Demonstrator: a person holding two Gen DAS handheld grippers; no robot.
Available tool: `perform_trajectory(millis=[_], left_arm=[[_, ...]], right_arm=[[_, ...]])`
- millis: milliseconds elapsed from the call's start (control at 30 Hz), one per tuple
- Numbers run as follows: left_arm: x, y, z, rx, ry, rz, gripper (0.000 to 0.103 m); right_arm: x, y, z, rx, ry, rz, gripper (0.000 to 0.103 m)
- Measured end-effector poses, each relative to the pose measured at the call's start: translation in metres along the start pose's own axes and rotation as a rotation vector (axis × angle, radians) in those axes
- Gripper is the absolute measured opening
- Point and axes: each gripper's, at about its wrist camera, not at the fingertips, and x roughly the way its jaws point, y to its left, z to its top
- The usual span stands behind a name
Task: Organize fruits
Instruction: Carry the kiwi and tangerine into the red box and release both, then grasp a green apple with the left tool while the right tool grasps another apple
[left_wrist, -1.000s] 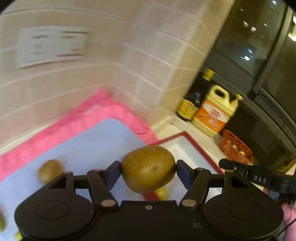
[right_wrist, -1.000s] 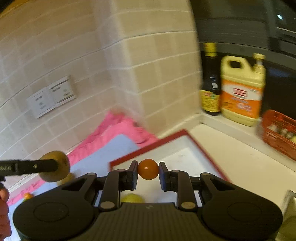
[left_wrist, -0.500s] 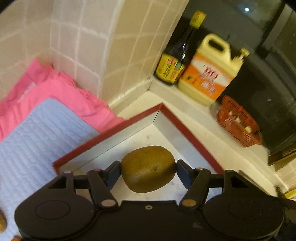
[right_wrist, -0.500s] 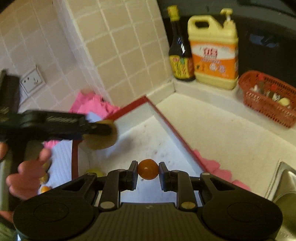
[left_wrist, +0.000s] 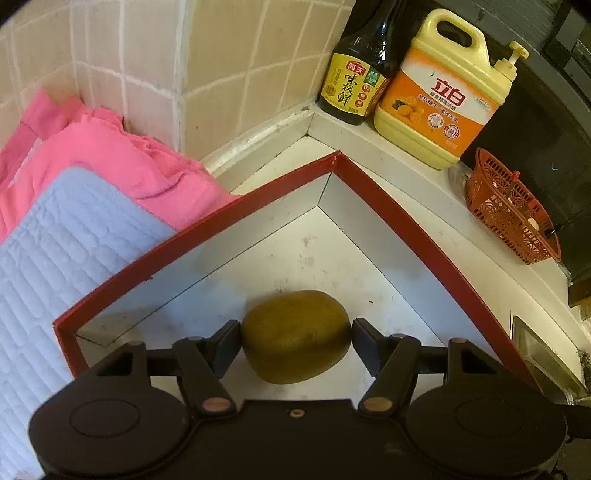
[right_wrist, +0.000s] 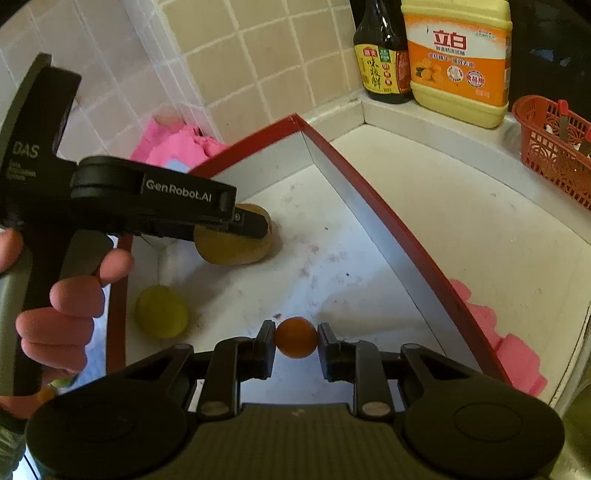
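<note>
Since a second ago both hands have swung from over the blue mat to above the red-rimmed tray (left_wrist: 388, 206) and tipped downward. Nearest in the right wrist view, the right gripper (right_wrist: 296, 341) is clenched on a small orange fruit (right_wrist: 296, 338), pads meeting it at its widest girth, low over the tray floor. It looks light, round and smooth-skinned, likely to roll once let go; best released close to the floor. Just beyond, a yellow-green fruit (right_wrist: 161, 312) lies loose in the tray. Farther in, the left gripper (left_wrist: 296, 338) grasps a kiwi (left_wrist: 295, 336) across its long ends, near the tray's back corner. The kiwi looks heavier, fuzzy and grippy but bruisable; moderate squeeze only. Behind stand a dark bottle (left_wrist: 360, 70) and a yellow jug (left_wrist: 448, 92).
</note>
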Motion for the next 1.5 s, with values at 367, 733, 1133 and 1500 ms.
perform_trajectory(millis=[367, 733, 1133, 1500], left_arm=[[-0.069, 0.012, -0.004, -0.028, -0.123, -0.02, 0.077], [-0.218, 0.079, -0.086, -0.095, -0.359, 0.221, 0.081], [-0.34, 0.202, -0.2, -0.384, -0.489, 0.511, 0.081], [-0.303, 0.233, -0.255, -0.44, -0.352, 0.439, 0.081]], right_arm=[[-0.061, -0.022, 0.015, 0.172, -0.151, -0.021, 0.087], [-0.091, 0.069, 0.013, -0.219, -0.203, -0.38, 0.097], [-0.096, 0.188, -0.01, -0.556, -0.31, -0.285, 0.097], [-0.053, 0.256, -0.02, -0.549, -0.122, 0.072, 0.091]])
